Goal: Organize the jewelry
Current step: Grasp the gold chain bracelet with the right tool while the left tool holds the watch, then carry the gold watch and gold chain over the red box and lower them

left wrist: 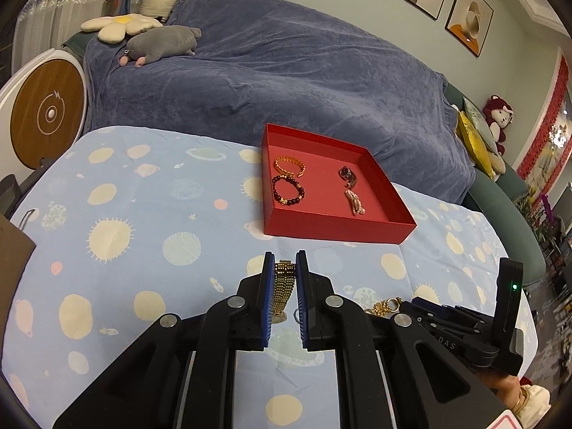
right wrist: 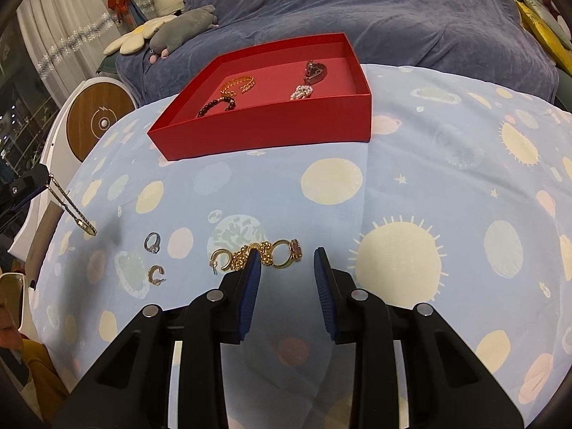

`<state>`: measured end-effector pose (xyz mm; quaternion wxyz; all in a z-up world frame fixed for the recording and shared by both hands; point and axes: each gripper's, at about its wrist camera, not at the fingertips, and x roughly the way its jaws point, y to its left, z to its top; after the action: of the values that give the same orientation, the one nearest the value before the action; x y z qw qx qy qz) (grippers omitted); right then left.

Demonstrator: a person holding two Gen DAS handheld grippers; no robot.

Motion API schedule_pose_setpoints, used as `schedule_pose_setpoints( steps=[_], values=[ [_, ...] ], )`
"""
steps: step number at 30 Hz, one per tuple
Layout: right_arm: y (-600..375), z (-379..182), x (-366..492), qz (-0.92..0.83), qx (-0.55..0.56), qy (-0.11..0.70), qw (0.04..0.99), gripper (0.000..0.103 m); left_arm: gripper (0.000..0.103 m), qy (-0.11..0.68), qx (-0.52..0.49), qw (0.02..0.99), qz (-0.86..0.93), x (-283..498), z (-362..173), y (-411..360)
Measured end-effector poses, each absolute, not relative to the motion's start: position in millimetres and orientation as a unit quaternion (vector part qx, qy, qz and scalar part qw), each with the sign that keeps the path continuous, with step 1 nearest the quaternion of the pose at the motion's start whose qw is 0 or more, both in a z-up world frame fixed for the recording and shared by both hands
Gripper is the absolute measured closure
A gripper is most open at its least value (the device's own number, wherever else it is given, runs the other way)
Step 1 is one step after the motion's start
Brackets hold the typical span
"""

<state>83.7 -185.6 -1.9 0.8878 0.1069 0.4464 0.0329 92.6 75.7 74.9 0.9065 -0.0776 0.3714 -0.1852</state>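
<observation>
My left gripper is shut on a gold link watch band and holds it above the cloth; the band also shows hanging at the left edge of the right wrist view. A red box ahead holds a gold bracelet, a dark bead bracelet, a watch and a pearl piece. My right gripper is open, just in front of a gold chain with rings. A gold hoop earring, another hoop and a silver ring lie on the cloth.
The table wears a light blue cloth with sun and planet prints. Behind it is a sofa under a blue blanket with plush toys. A round wooden-faced device stands at the left.
</observation>
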Motion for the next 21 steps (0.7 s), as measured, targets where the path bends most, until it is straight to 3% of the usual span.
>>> schedule_pose_setpoints(
  steps=[7, 11, 21],
  values=[
    [-186.1, -8.5, 92.0, 0.024, 0.105, 0.447, 0.888, 0.084, 0.094, 0.380, -0.067, 0.901, -0.199, 90.3, 68.6, 63.4],
    [-182.3, -12.7, 94.1, 0.024, 0.097, 0.452, 0.887, 0.095, 0.094, 0.384, -0.063, 0.898, -0.204, 88.9, 65.5, 58.7],
    [-183.8, 7.0, 87.8, 0.031, 0.098, 0.434, 0.895, 0.100, 0.094, 0.388, -0.059, 0.896, -0.209, 90.1, 64.0, 54.1]
  ],
)
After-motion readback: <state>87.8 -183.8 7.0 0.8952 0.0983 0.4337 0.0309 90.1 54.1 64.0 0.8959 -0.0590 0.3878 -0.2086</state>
